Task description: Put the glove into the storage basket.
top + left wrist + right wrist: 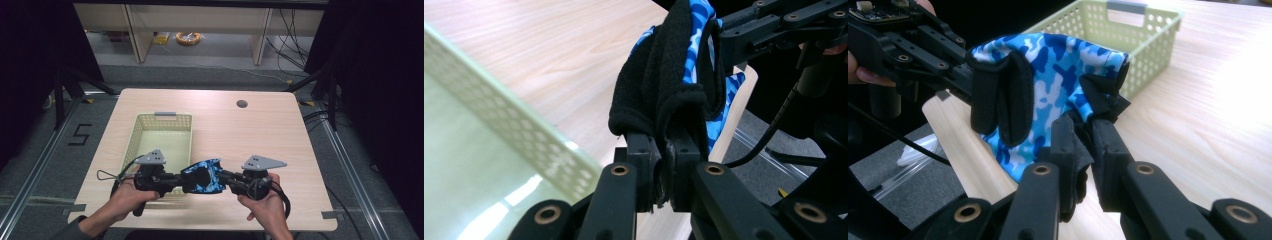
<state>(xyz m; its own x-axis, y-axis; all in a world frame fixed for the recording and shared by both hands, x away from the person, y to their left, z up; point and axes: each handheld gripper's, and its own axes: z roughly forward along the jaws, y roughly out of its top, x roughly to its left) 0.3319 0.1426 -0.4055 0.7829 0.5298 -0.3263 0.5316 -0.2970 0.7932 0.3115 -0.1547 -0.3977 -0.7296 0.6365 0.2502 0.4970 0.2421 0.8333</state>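
Occupying most of the high view, a light wooden table (260, 135) is standing on a grey floor, with a small round hole (242, 104) showing near its far edge. Sitting on the table's left half, a pale green perforated basket (142, 131) is resting with a grey handle (165, 114) on its far rim. Hanging above the table's near edge, just beside the basket's near end, a blue camouflage glove (204, 176) with black trim is being held stretched between the two tools, clear of the tabletop. Gripping from the left, the left gripper (663, 165) is pinching the glove's black fleece edge, its jaws pressed tight on the fabric. Gripping from the right, the right gripper (1084, 150) is clamping the opposite black-trimmed corner of the glove, jaws closed on the cloth. Trailing from the left gripper, a black cable (107, 176) is looping over the table.
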